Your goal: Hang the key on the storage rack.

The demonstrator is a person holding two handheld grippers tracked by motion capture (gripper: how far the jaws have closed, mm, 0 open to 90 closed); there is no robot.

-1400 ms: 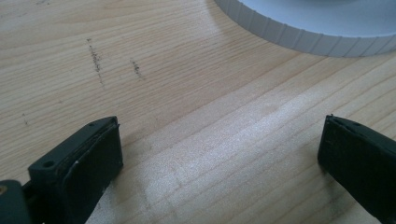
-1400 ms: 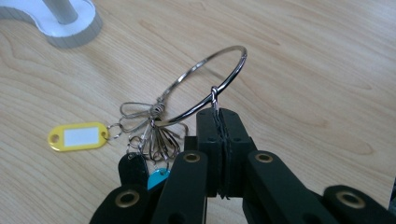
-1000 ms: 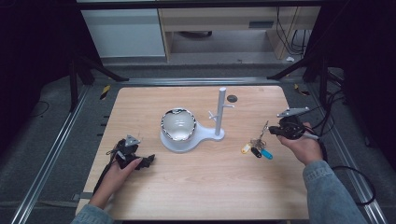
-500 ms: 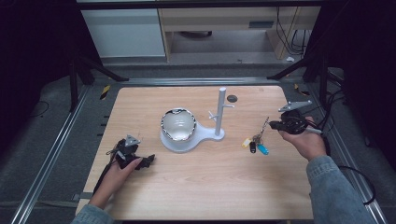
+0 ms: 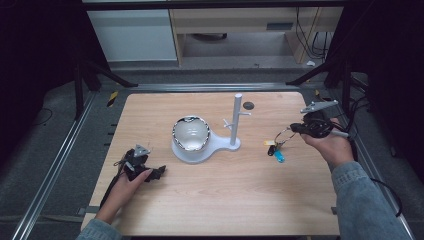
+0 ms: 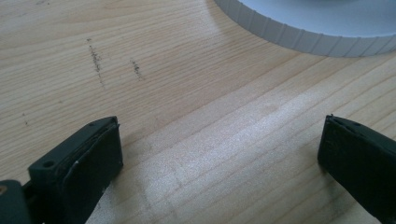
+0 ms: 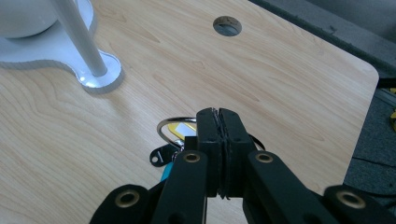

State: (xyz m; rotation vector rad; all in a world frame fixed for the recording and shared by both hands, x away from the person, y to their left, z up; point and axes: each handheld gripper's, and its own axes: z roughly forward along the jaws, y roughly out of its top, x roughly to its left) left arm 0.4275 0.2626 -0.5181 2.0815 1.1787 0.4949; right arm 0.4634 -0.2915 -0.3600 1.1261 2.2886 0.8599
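Note:
A bunch of keys (image 5: 275,148) with yellow and blue tags hangs from a wire ring (image 7: 167,127) near the table's right side. My right gripper (image 5: 296,128) is shut on that ring; in the right gripper view its jaws (image 7: 218,122) are pressed together with the ring looping out to their left. A white stand with a pegged post (image 5: 236,120) rises mid-table, left of the keys. My left gripper (image 5: 159,171) rests on the wood at the front left, and its jaws stand wide apart (image 6: 219,149) around bare table.
A shiny bowl (image 5: 190,133) sits on the stand's white base (image 6: 299,32), just beyond the left gripper. A round hole (image 5: 248,105) in the tabletop lies behind the post. Metal rails frame the table (image 5: 240,200), and cables trail at the right.
My right gripper has drawn back and up a little, lifting the key bunch partly off the table. The left gripper and hand have stayed still.

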